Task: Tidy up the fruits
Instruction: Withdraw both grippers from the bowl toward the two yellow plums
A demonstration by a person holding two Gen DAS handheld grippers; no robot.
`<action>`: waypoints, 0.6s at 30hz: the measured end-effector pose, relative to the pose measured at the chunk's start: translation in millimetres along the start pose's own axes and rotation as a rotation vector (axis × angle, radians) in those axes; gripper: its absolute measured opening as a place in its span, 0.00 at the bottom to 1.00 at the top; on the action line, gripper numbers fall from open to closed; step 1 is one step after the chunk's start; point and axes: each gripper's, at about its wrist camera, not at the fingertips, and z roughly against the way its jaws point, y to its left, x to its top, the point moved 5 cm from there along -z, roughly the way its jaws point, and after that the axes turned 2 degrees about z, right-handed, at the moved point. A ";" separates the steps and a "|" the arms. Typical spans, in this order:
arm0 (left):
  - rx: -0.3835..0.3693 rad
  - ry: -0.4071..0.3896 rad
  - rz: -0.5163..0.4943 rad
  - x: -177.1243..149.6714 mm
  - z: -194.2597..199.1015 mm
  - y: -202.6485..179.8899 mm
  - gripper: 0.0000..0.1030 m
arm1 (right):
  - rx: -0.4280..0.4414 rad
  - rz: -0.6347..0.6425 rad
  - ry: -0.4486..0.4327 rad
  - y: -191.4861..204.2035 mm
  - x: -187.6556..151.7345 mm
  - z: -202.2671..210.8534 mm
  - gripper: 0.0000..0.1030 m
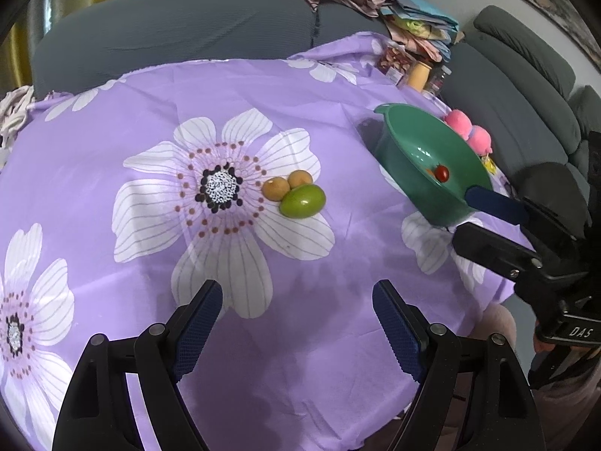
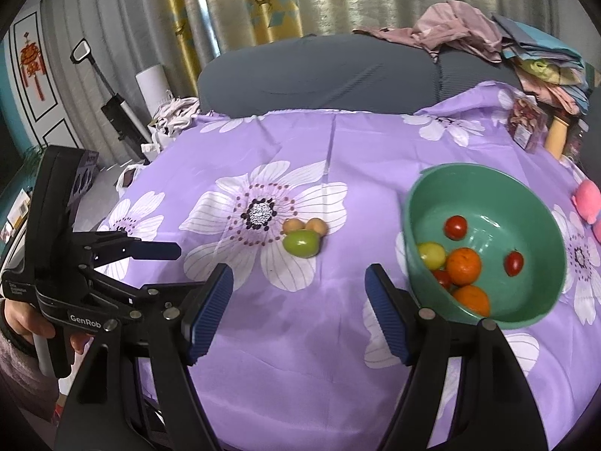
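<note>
A green fruit (image 1: 302,201) (image 2: 299,244) and two small tan fruits (image 1: 276,189) (image 2: 314,226) lie together on the purple flowered cloth. A green bowl (image 1: 398,139) (image 2: 533,195) at the right holds two oranges (image 2: 464,266), small red tomatoes (image 2: 455,226) and a yellow-green fruit (image 2: 431,255). My left gripper (image 1: 296,314) is open and empty, hovering near the table's front edge, short of the three fruits. My right gripper (image 2: 298,300) is open and empty, near the front edge, left of the bowl; it shows at the right of the left wrist view (image 1: 488,218).
A grey sofa (image 2: 319,75) with piled clothes (image 2: 458,34) stands behind the table. A pink plush toy (image 1: 469,131) (image 2: 588,203) lies beyond the bowl. Jars and a packet (image 2: 526,124) stand at the far right corner. Curtains hang behind.
</note>
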 end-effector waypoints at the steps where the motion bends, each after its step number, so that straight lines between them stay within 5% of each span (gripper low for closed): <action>1: 0.000 -0.001 0.003 0.2 0.0 1.6 0.80 | 0.003 0.001 0.003 1.1 0.9 -2.2 0.71; 18: -0.002 0.009 0.053 0.5 -7.0 27.5 0.80 | 0.018 0.026 0.053 13.5 8.6 -30.5 0.71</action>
